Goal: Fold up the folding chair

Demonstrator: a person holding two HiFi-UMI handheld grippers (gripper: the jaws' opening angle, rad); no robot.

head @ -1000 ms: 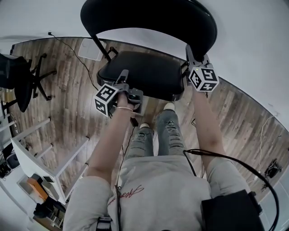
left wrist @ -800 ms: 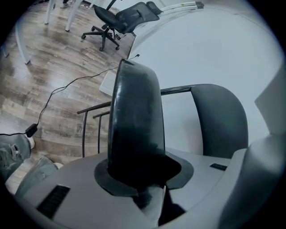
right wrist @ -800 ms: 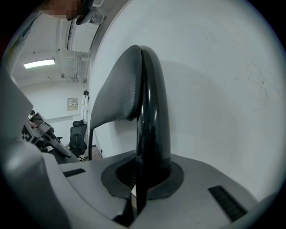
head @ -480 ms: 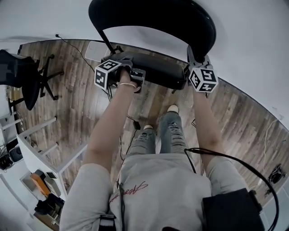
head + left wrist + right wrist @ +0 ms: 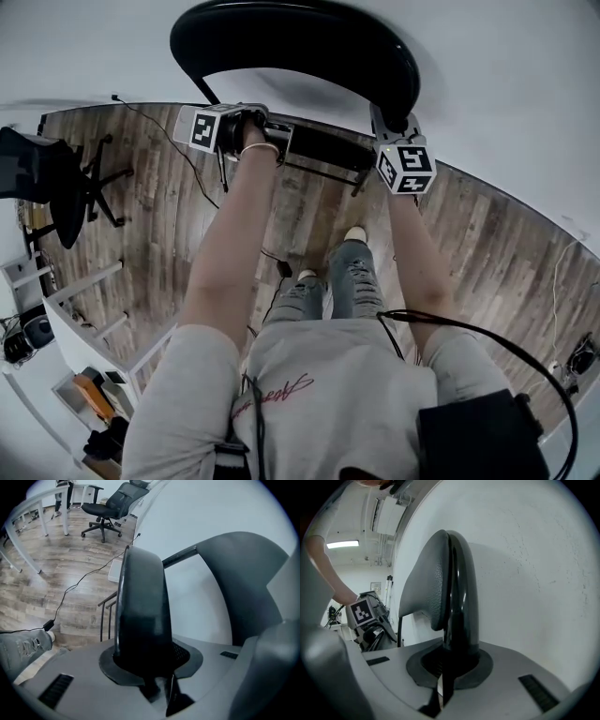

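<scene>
Item, far left: a black office chair [image 5: 47, 183] on the wooden floor [image 5: 169, 234], with white shelving [image 5: 89, 314] nearer me on the same side. Item: a thin black cable [image 5: 159, 117] trailing across the floor towards the folding chair. Item: my left gripper [image 5: 278, 138], marker cube [image 5: 206, 128] at its left, jaws closed onto the left end of the seat [image 5: 323, 145]. The left gripper view shows the black seat running straight out from between the pads. Item, centre: the folding chair [image 5: 300, 56], standing at the far side of the floor close against the white wall [image 5: 506, 84]. Its seat is tipped up so that it shows edge-on as a narrow dark strip below the curved backrest [image 5: 309, 37]. Item: my shoes [image 5: 353, 233] on the floor, nearer than the chair. Item, right: my right gripper [image 5: 384, 117], marker cube [image 5: 405, 167] facing up, jaws drawn together on the lower right edge of the backrest. The right gripper view shows the glossy shell and padded face held between the pads.
</scene>
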